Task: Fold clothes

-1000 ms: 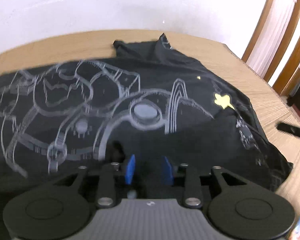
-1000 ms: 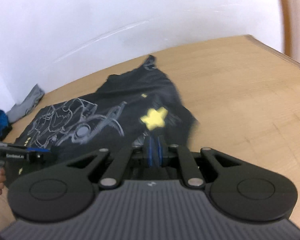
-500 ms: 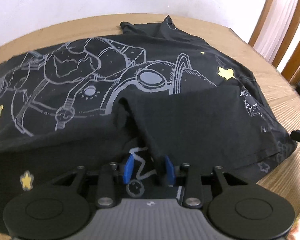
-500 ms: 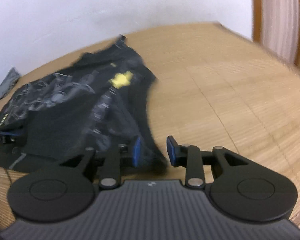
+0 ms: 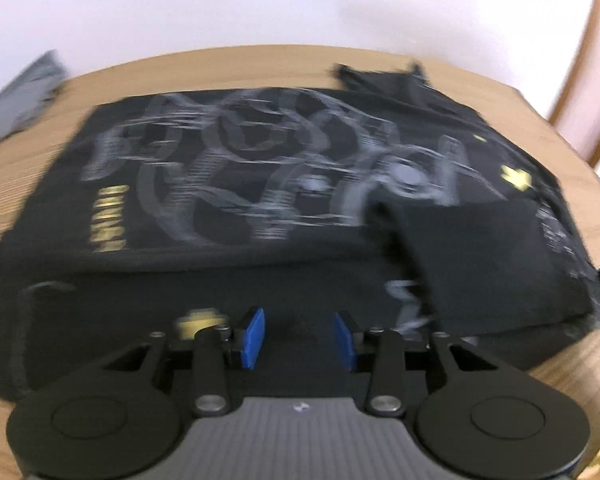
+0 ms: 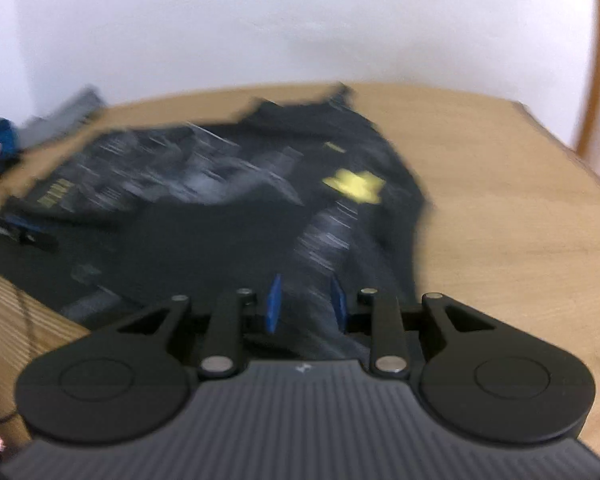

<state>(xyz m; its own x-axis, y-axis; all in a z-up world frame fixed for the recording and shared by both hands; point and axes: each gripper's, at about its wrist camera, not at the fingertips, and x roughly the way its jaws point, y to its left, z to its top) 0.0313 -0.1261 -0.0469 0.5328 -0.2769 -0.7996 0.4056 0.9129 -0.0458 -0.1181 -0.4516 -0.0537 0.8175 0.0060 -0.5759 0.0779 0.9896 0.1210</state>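
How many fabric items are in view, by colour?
Black T-shirt: 1
Grey garment: 1
Blue cloth, partly cut off at the frame edge: 1
Total: 3

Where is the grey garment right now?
The grey garment lies at the table's far left edge against the white wall in both wrist views, beyond the black T-shirt and apart from it.
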